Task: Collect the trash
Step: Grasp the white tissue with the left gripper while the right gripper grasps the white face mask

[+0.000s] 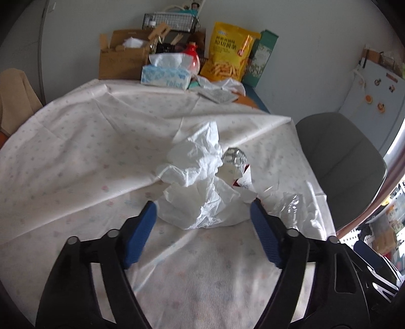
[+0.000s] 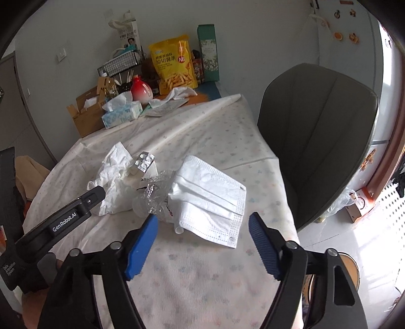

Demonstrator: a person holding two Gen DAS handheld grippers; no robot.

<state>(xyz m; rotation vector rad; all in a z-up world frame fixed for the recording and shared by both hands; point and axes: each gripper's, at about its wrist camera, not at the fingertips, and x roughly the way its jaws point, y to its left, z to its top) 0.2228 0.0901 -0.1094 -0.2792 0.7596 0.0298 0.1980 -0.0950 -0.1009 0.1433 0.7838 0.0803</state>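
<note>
A crumpled white tissue (image 1: 200, 182) lies on the pale tablecloth (image 1: 76, 151), with a foil blister pack (image 1: 234, 155) and crumpled clear plastic (image 1: 291, 205) beside it. My left gripper (image 1: 203, 205) is open, and the tissue's near edge sits between its blue pads without being pressed. In the right wrist view a white face mask (image 2: 210, 200) lies right of the clear plastic (image 2: 154, 192), blister pack (image 2: 144, 160) and tissue (image 2: 114, 174). My right gripper (image 2: 202, 217) is open, its tips on either side of the mask's near edge. One left-gripper finger (image 2: 93, 196) reaches the tissue.
A grey chair (image 2: 316, 131) stands close to the table's right edge. At the back are a tissue box (image 1: 165, 77), a cardboard box (image 1: 121, 58), a red and white vase (image 2: 140, 88), a yellow snack bag (image 1: 231, 52), a green carton (image 2: 208, 50) and a wire basket (image 1: 169, 21).
</note>
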